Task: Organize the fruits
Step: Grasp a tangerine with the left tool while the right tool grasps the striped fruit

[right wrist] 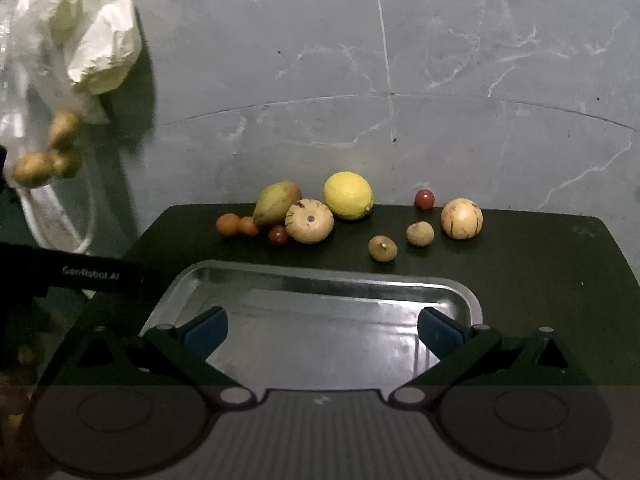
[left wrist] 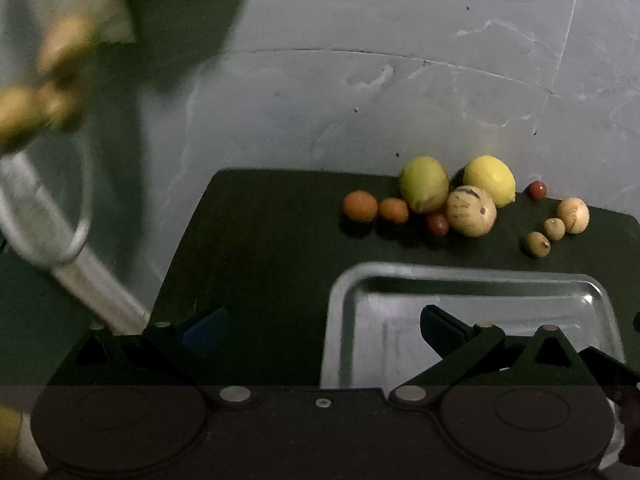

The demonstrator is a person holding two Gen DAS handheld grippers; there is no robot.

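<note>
Over a dark mat [right wrist: 520,280] against a scuffed grey wall, both handheld grippers hover with nothing in their grasp: the right gripper [right wrist: 322,326] hangs above an empty metal tray [right wrist: 320,276], its blue-padded fingers spread wide, while the left gripper [left wrist: 322,326] sits off the tray's left edge, its fingers likewise parted. The fruits wait along the mat's far side, beyond the tray. A lemon [right wrist: 348,195], a green-and-red mango [right wrist: 276,202], a striped pale melon [right wrist: 309,221], two small orange fruits [right wrist: 236,225] and a dark red one [right wrist: 279,234] crowd together on the left; a second striped melon [right wrist: 461,218], two brownish round fruits [right wrist: 402,240] and a red cherry-like fruit [right wrist: 424,199] lie apart on the right. Sorting appears not yet begun, since nothing lies in the tray. The next move likely calls for a reach past the tray's far rim to one loose fruit, the fingers closing gently round it; the round ones may roll if nudged.
</note>
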